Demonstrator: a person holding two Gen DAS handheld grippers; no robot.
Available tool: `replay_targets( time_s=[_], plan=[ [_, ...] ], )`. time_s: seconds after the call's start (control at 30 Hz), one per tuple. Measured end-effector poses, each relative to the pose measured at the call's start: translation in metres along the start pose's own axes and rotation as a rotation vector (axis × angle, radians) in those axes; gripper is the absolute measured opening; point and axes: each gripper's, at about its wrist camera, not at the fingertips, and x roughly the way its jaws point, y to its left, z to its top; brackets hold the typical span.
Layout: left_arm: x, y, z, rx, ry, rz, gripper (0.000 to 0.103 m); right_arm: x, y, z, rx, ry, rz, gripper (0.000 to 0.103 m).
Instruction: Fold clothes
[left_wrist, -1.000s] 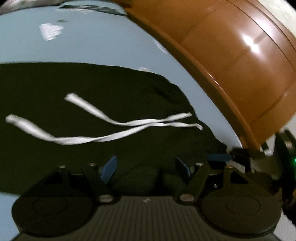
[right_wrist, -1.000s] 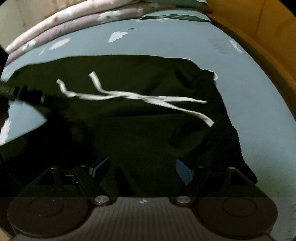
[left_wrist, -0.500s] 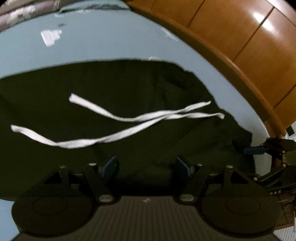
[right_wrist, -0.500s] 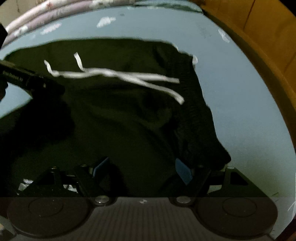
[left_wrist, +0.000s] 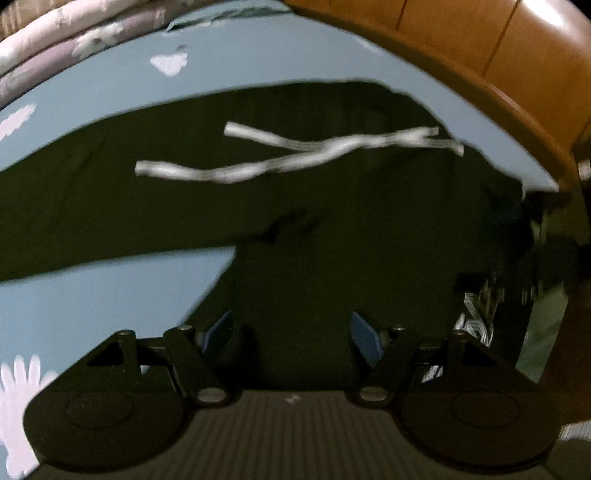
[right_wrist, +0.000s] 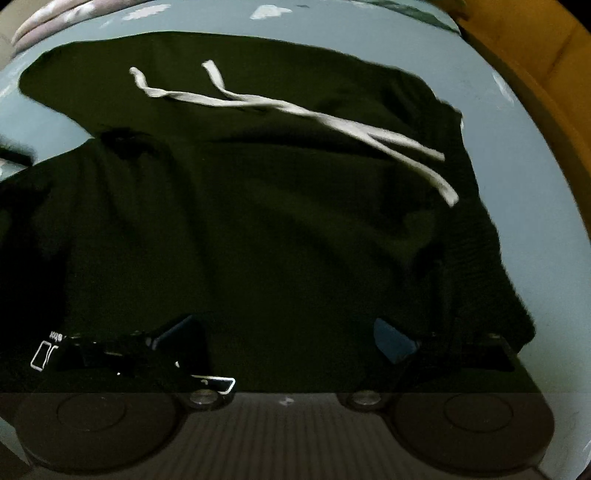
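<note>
Left gripper (left_wrist: 291, 334): jaws spread wide, blue pads apart, nothing pinched; dark cloth lies between and under them. Right gripper (right_wrist: 288, 338): jaws likewise wide, no fabric caught, the garment filling the gap. The black garment (right_wrist: 258, 229), seemingly drawstring trousers, lies spread on the pale blue bedsheet (left_wrist: 92, 295), with its white drawstring (right_wrist: 295, 109) trailing loose across the top layer. Change over the last second: both wrist views have pulled back and swung. The left view now takes in a wedge of bare sheet below a long dark limb of cloth, probably a leg, where a second ago it saw only cloth and cord close up. The right view has moved nearer the waistband edge, and the ribbed band (right_wrist: 476, 236) on the right now sits closer to that gripper. Wooden bed frame (left_wrist: 461, 55) borders the sheet; folded floral bedding (left_wrist: 74, 40) lies at the far end. Judgement: neither hand has a hold, so this reads as repositioning before a grasp. No fold is set yet.
</note>
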Motion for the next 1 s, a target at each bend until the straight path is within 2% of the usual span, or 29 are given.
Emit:
replay_targets(
  time_s=[0.27, 0.37, 0.57, 0.63, 0.7, 0.77, 0.9, 1.0],
  plan=[
    [-0.011, -0.017, -0.053, 0.071, 0.028, 0.067, 0.07, 0.004, 0.003, -0.001, 0.016, -0.013, -0.007, 0.103],
    [-0.016, -0.026, -0.072, 0.126, 0.026, 0.088, 0.07, 0.004, 0.003, -0.001, 0.019, -0.017, -0.011, 0.103],
    [-0.024, -0.004, -0.102, 0.002, 0.1, 0.065, 0.073, 0.002, 0.003, -0.004, 0.02, -0.029, -0.015, 0.103],
    [-0.032, 0.004, -0.109, -0.025, 0.132, 0.085, 0.073, 0.001, 0.003, -0.005, 0.022, -0.037, -0.017, 0.103],
    [-0.04, 0.013, -0.113, -0.075, 0.151, 0.086, 0.073, 0.001, 0.004, -0.006, 0.024, -0.045, -0.019, 0.103],
    [-0.05, 0.021, -0.111, -0.097, 0.125, 0.105, 0.073, 0.001, 0.005, -0.008, 0.029, -0.054, -0.026, 0.103],
    [-0.048, 0.035, -0.094, -0.091, 0.06, 0.136, 0.073, 0.001, 0.006, -0.007, 0.042, -0.054, -0.035, 0.103],
    [-0.034, 0.044, -0.089, -0.08, 0.053, 0.156, 0.073, 0.001, 0.007, -0.004, 0.047, -0.038, -0.042, 0.103]
  ],
)
